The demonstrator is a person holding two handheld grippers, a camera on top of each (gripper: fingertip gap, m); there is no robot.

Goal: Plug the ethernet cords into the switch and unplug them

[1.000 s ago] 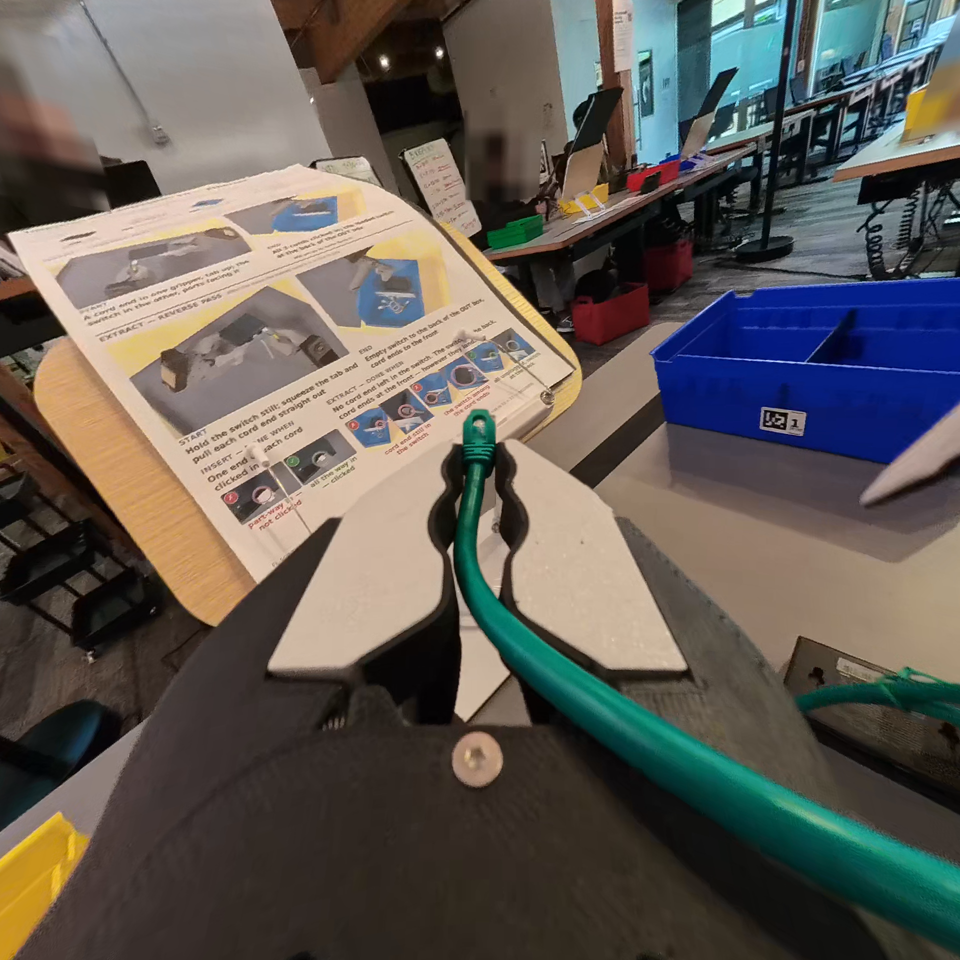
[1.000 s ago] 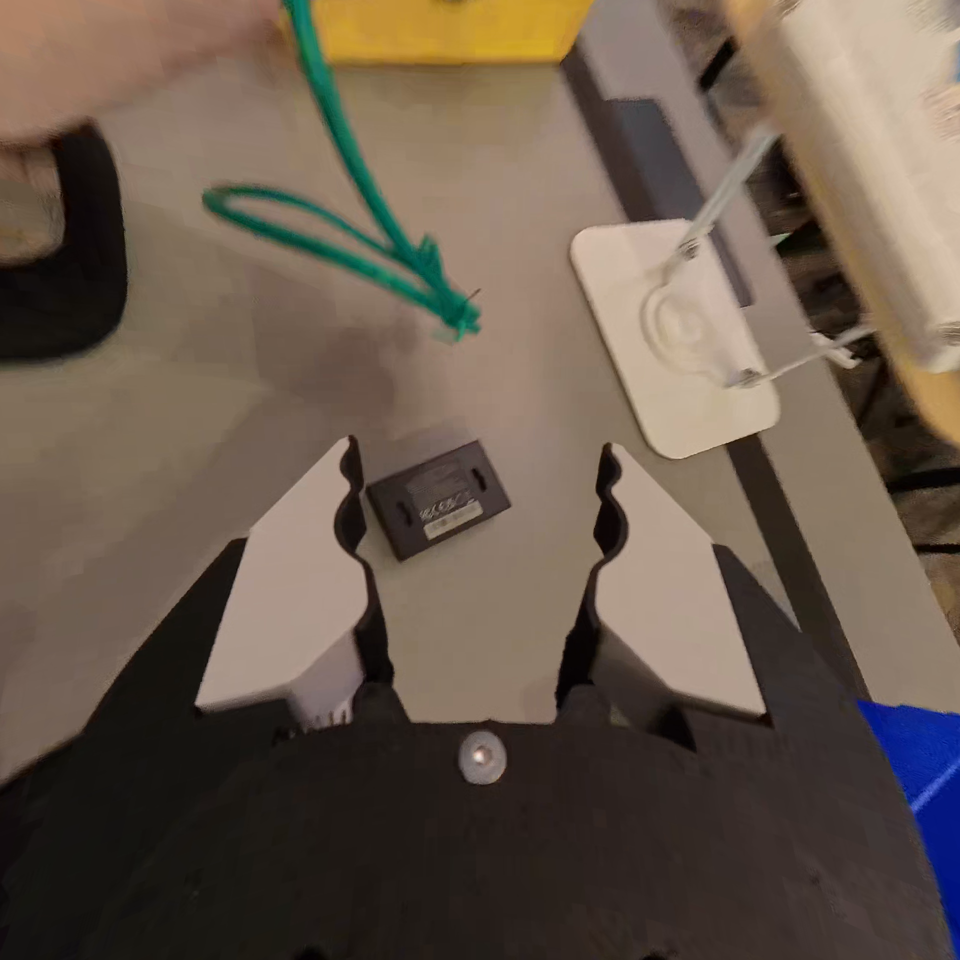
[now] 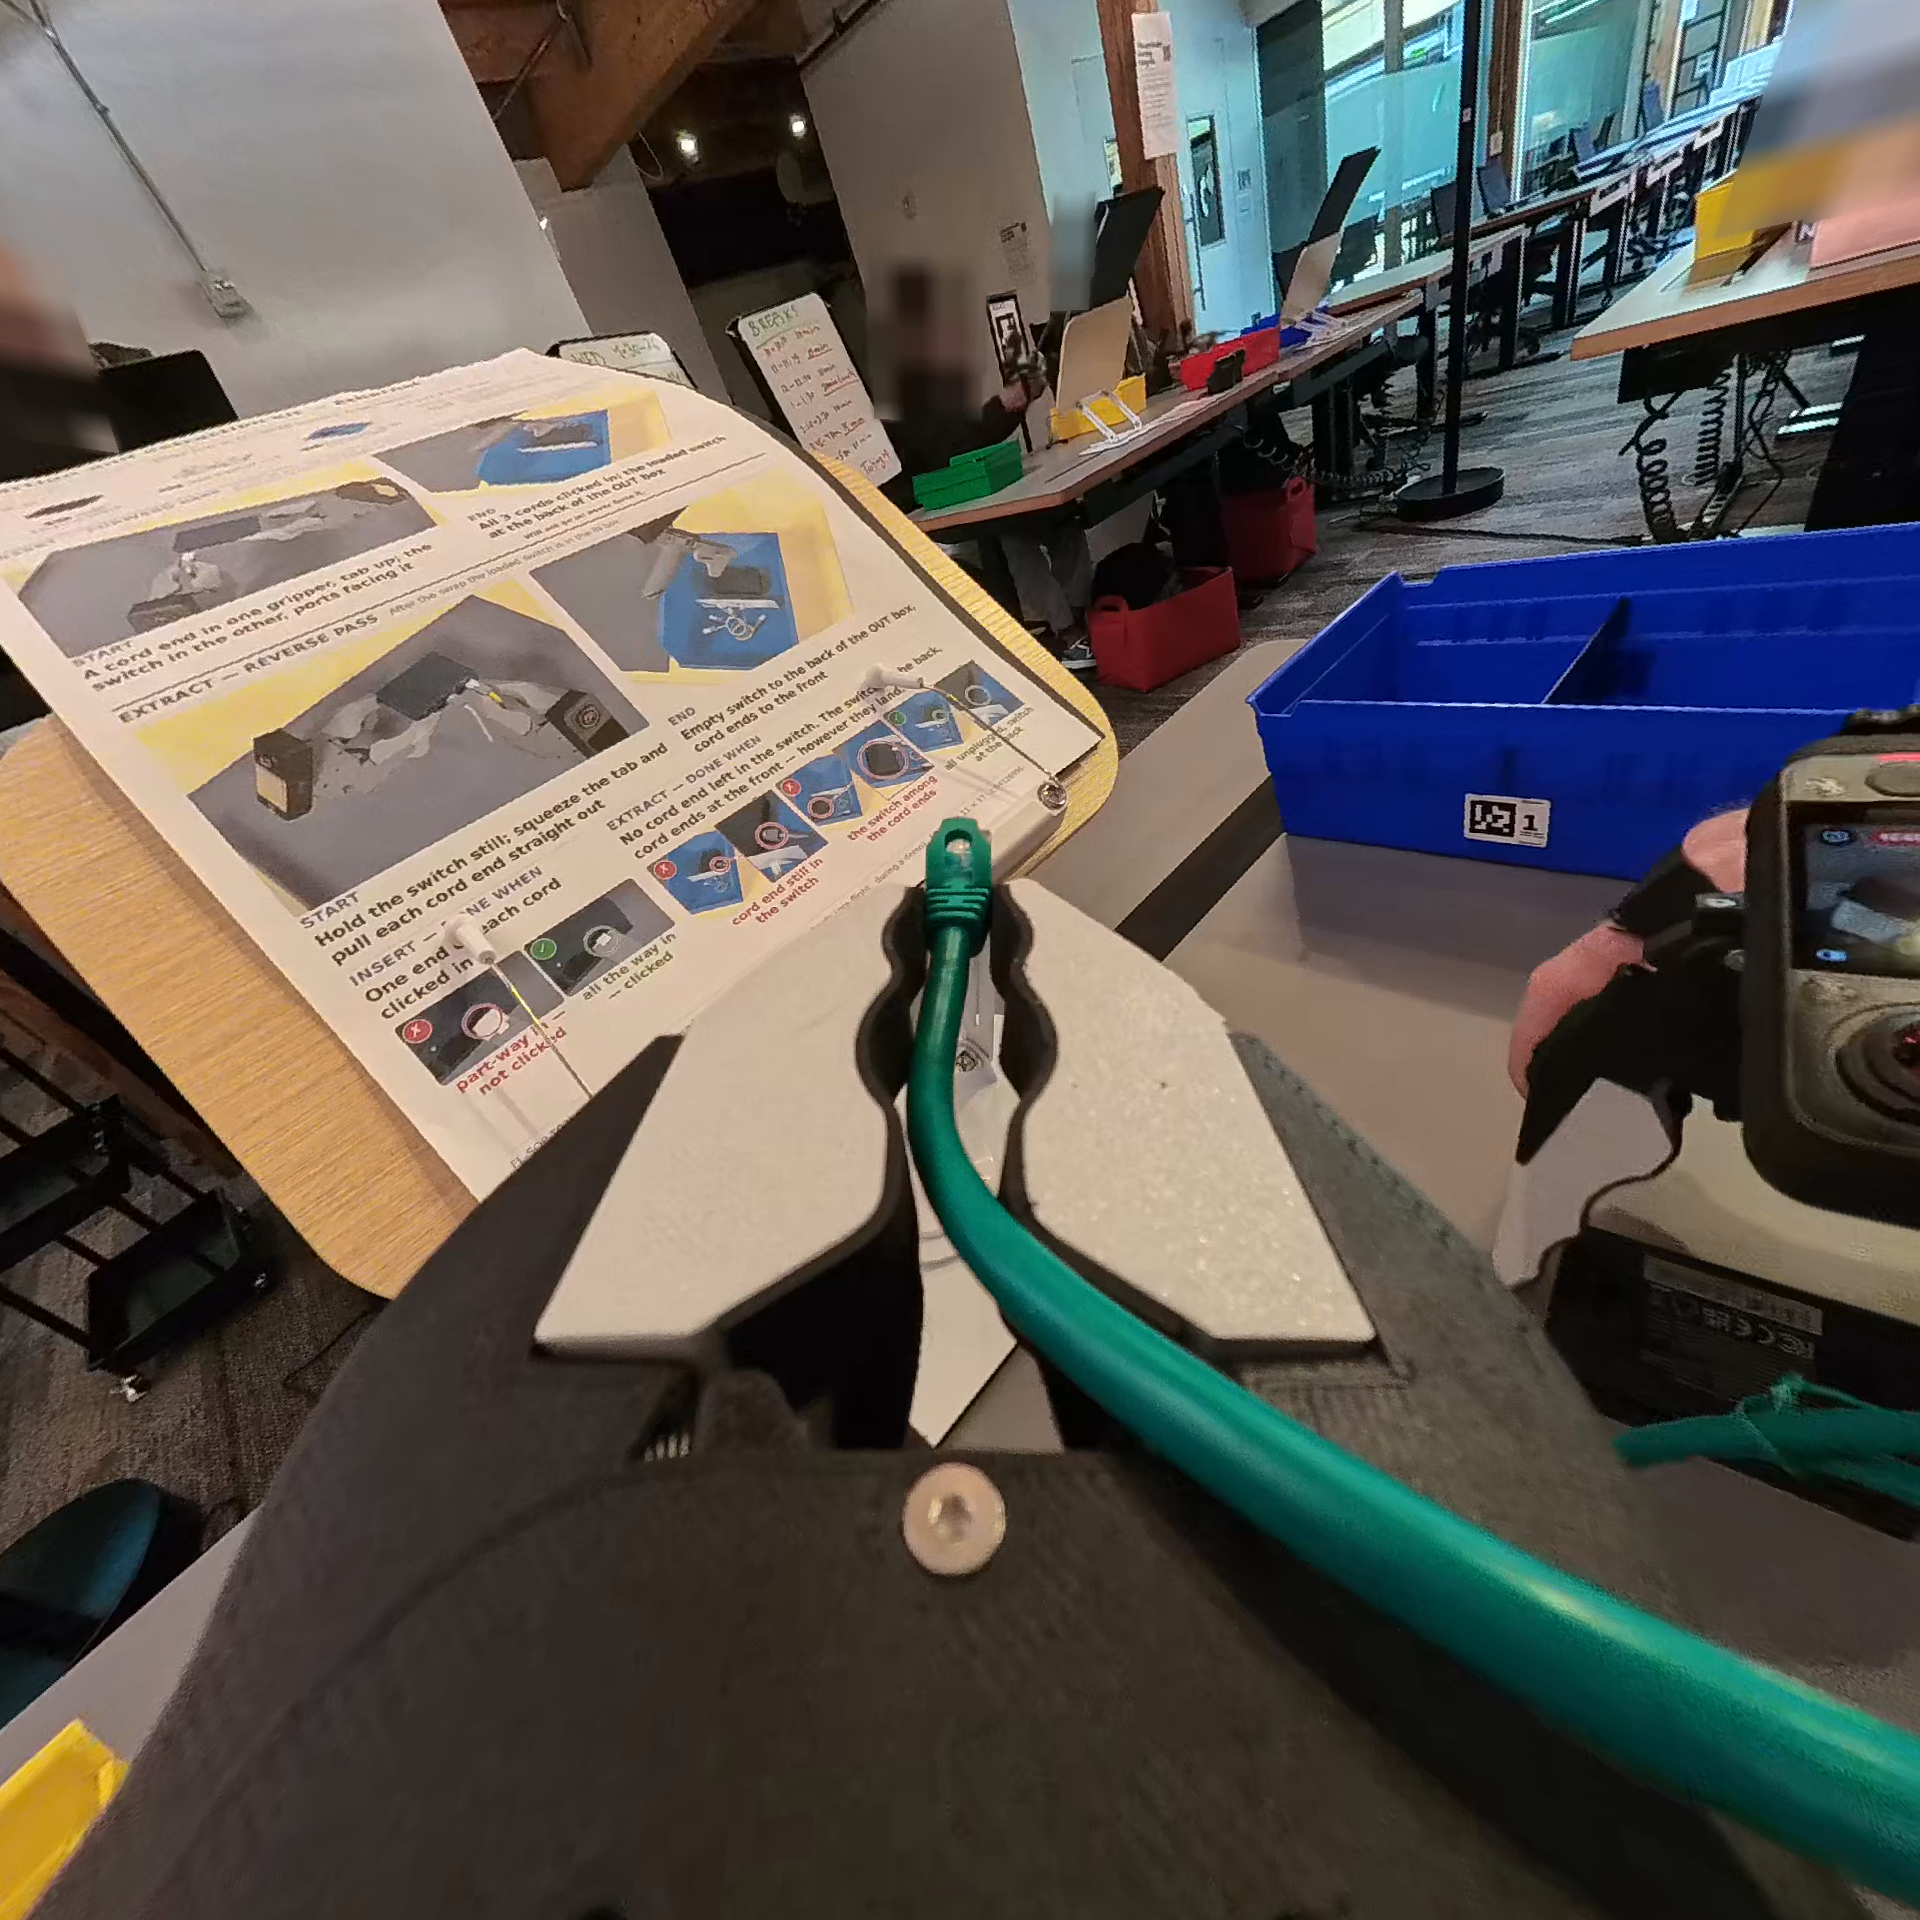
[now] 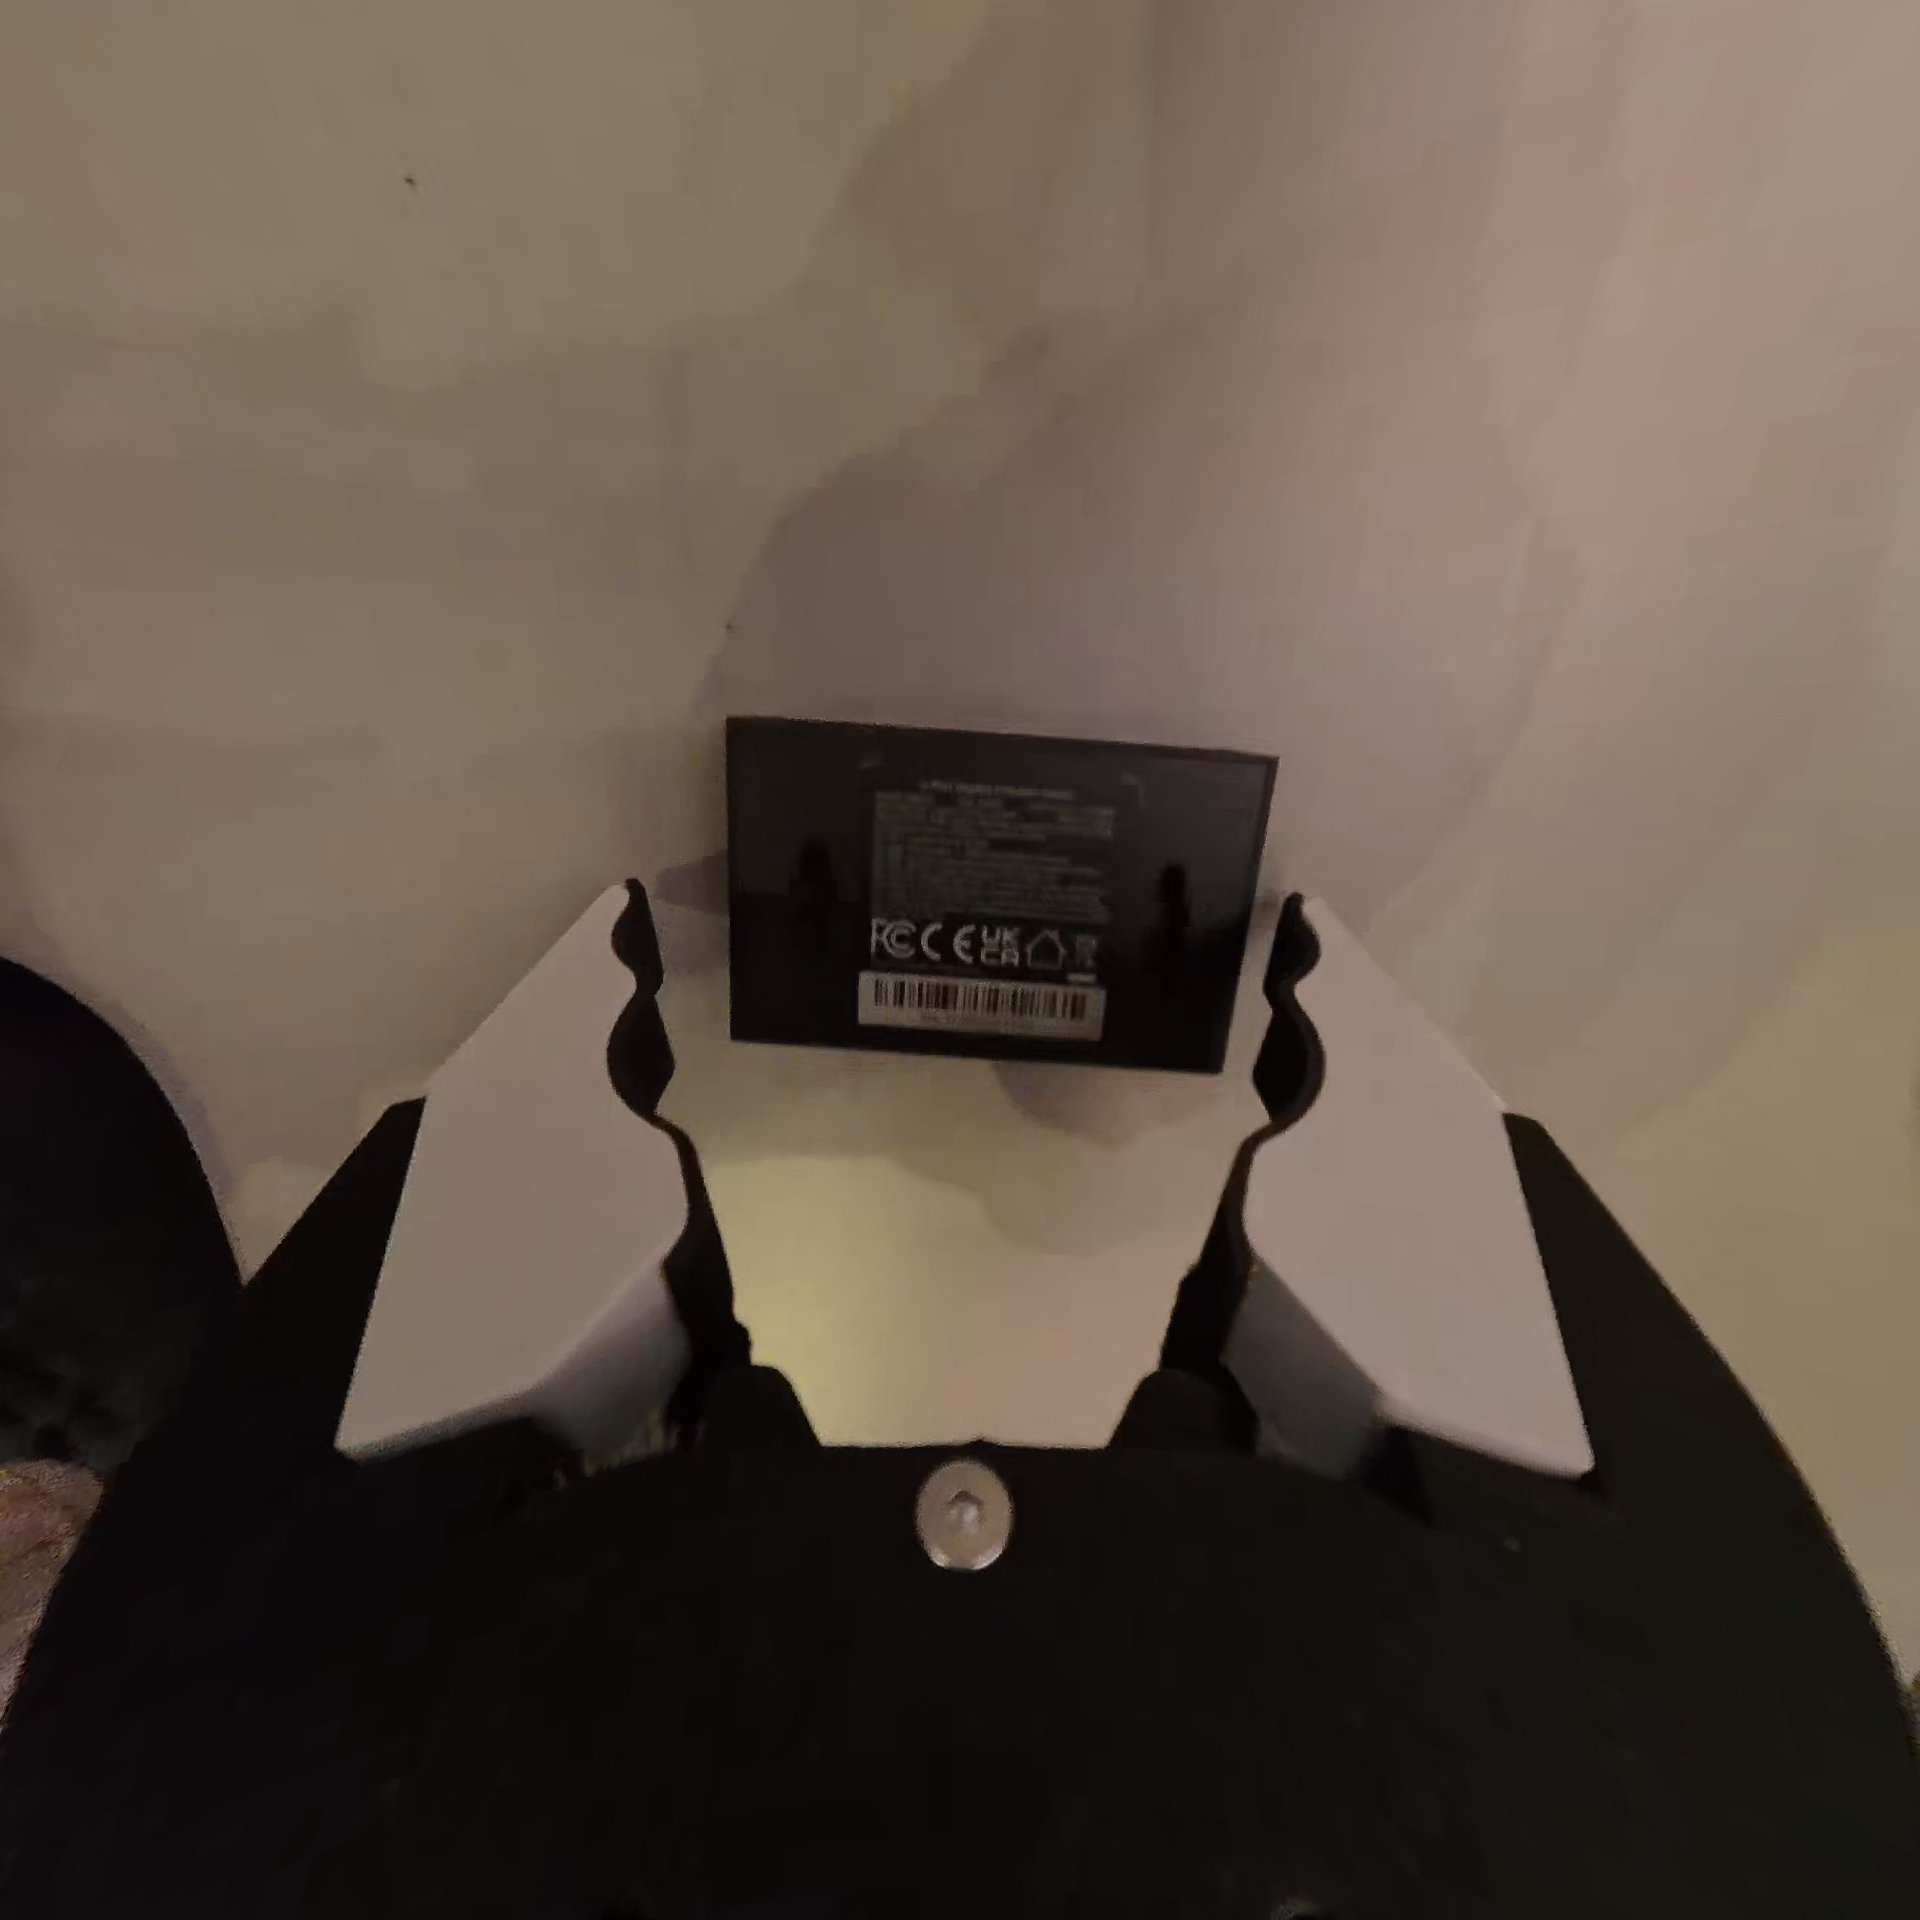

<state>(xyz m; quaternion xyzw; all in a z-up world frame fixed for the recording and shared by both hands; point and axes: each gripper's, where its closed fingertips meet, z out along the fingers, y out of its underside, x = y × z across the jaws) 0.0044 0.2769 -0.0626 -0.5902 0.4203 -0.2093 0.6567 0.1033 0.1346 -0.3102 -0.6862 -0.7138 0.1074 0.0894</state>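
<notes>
My left gripper [image 3: 954,925] is shut on a green ethernet cord [image 3: 1195,1382] just behind its plug [image 3: 956,868], which sticks out past the fingertips. The cord runs back to the lower right, and a tied green bundle [image 3: 1787,1439] lies at the right. My right gripper [image 4: 958,904] is open and points down at the black switch [image 4: 997,894], which lies label side up on the grey table between the fingertips. In the left wrist view the right gripper shows at the right edge, with a hand [image 3: 1590,966] and camera [image 3: 1839,997], above the switch [image 3: 1725,1340].
An instruction sheet [image 3: 468,707] leans on a wooden board [image 3: 177,997] ahead of the left gripper. A blue divided bin [image 3: 1600,707] stands at the back right of the table. A yellow bin corner [image 3: 42,1808] shows at the lower left. Desks and bins fill the room behind.
My right gripper has come down close over the switch, which now lies between its open fingers. The right hand and its camera have entered the left wrist view. My left gripper holds the cord as before.
</notes>
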